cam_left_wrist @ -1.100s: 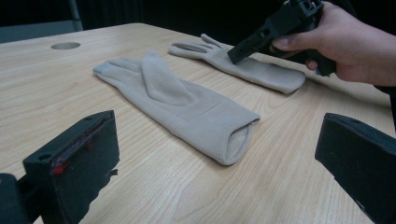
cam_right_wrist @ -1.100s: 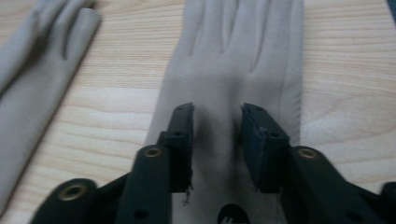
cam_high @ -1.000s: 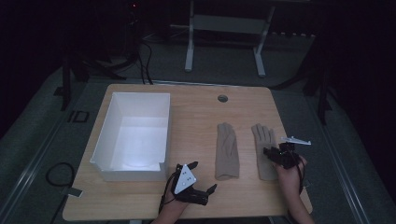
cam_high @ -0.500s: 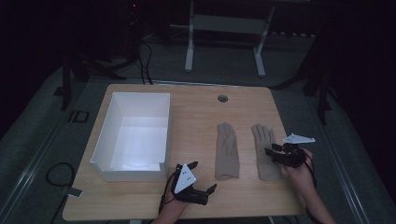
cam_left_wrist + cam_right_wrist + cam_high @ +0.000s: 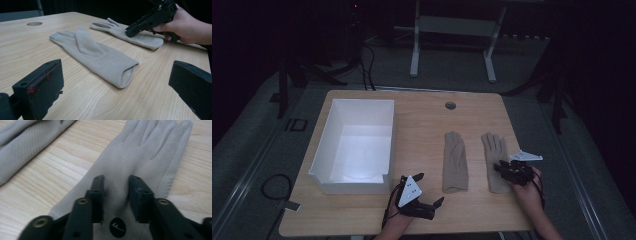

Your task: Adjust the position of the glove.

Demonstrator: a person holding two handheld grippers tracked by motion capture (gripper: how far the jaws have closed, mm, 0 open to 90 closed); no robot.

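A: Listing the beige pair: where is each, relative to the white bin [image 5: 354, 145]?

B: Both lie flat on the surface [image 5: 422, 125], right of the bin. Right glove [image 5: 497, 162] is farthest out; left glove [image 5: 455, 161] lies between.

A: Claws?

B: Right claw [image 5: 116, 185] has just been closing, pinching a fold of the right glove's fabric. Left claw [image 5: 117, 82] is wide, holding nothing, near the bin's front corner.

In the right gripper view the right gripper [image 5: 116, 192] covers the lower palm of the right-hand glove [image 5: 150, 152], and the cuff runs off the bottom edge; whether the pads pinch the fabric cannot be told; the left-hand glove [image 5: 22, 142] is cut by the top and left edges, and its fingers are out of frame; in the high view the forearms are cut off at the bottom edge.
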